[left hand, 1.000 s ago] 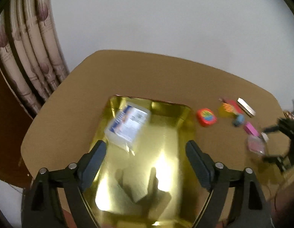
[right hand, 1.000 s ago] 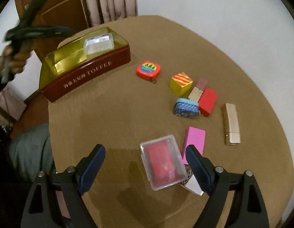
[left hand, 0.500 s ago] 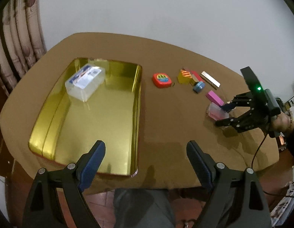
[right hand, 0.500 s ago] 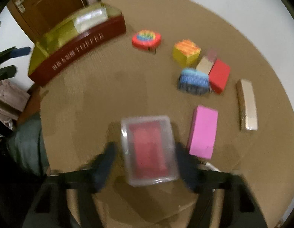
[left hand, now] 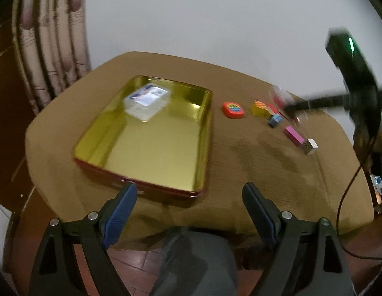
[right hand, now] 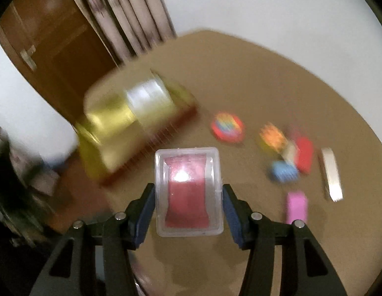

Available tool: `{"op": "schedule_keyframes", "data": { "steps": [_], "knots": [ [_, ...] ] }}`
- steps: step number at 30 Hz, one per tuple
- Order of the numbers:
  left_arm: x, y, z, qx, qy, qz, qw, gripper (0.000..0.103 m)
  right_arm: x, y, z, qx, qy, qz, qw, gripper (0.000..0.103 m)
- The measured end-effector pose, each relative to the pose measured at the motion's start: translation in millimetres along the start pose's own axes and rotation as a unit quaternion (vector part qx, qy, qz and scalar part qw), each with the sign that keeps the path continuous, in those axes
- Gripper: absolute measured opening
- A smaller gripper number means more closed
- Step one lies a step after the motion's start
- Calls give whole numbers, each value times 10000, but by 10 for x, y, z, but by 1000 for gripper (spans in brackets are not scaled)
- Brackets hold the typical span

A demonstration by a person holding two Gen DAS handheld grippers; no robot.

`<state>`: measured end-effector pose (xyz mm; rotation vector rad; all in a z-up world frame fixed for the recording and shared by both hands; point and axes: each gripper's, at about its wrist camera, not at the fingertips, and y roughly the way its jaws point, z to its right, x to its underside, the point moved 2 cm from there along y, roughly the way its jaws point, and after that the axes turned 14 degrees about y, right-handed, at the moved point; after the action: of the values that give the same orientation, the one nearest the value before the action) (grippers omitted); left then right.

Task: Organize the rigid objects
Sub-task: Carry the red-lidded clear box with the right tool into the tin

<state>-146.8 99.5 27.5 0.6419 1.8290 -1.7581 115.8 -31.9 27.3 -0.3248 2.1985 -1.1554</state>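
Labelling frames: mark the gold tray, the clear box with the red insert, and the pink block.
gold tray (left hand: 151, 145), left wrist view, bare floor.
clear box (right hand: 188, 190), right wrist view, lid centre.
pink block (right hand: 297, 206), right wrist view, top face.

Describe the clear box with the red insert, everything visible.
The clear box is a small rounded-corner rectangular case of see-through plastic with a red block filling most of its inside; a glare spot sits on its top face. It lies flat with its broad face toward the right wrist camera, long axis along the fingers. The right gripper clamps its two long sides, blue pads pressing on the walls. It appears lifted clear of the brown table; nothing else touches it.
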Motion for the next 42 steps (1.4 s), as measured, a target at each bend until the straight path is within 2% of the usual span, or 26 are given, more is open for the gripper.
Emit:
{"op": "schedule_keyframes", "data": {
  "steps": [4,6,8,11,14,16,23,26,28,33,36,39,41,42],
  "knots": [
    [90,-52,-134,-1,-86,-62,9999,85,-427,212,-523,-573,482,-20,9972,54],
    [125,-60,-196,57,-116,-114,9999,85,-584,419,-685,-649,788,-58,9948,54],
    [145,-92,-258,53,-146,-88,9998,85,-695,650,-751,-550,1074,-83,9927,54],
    [163,-142,-343,96,-214,-12,9997,85,-766,1036,-735,-351,1800,-234,9828,54],
    [178,-179,-394,144,-205,14,9997,85,-741,1305,-714,15,2100,-221,9774,54],
    [196,-183,-404,167,-133,2,9998,86,-756,1469,-693,104,2376,-282,9709,54],
    [220,-183,-418,329,-225,29,9992,86,-746,1786,-650,903,2747,-303,9568,55],
    [224,-184,-455,326,-312,48,9990,86,-773,1826,-646,991,2892,-325,9516,55],
    [225,-147,-463,349,-402,-14,9986,86,-778,1848,-642,907,2994,-346,9492,57],
    [254,-93,-444,416,-452,-137,9980,86,-755,1675,-599,862,2870,-196,9538,57],
    [274,-71,-381,241,-276,-138,9992,86,-667,1344,-502,915,2636,169,9601,57],
    [269,-77,-276,162,-102,-115,9998,86,-459,875,-315,310,2627,750,9615,57],
    [245,-92,-195,169,48,-85,9998,86,-230,540,-127,-12,2694,1115,9566,57],
    [221,-116,-124,241,157,-36,9996,86,-45,339,24,-21,2752,1364,9517,58]
  ]
}}
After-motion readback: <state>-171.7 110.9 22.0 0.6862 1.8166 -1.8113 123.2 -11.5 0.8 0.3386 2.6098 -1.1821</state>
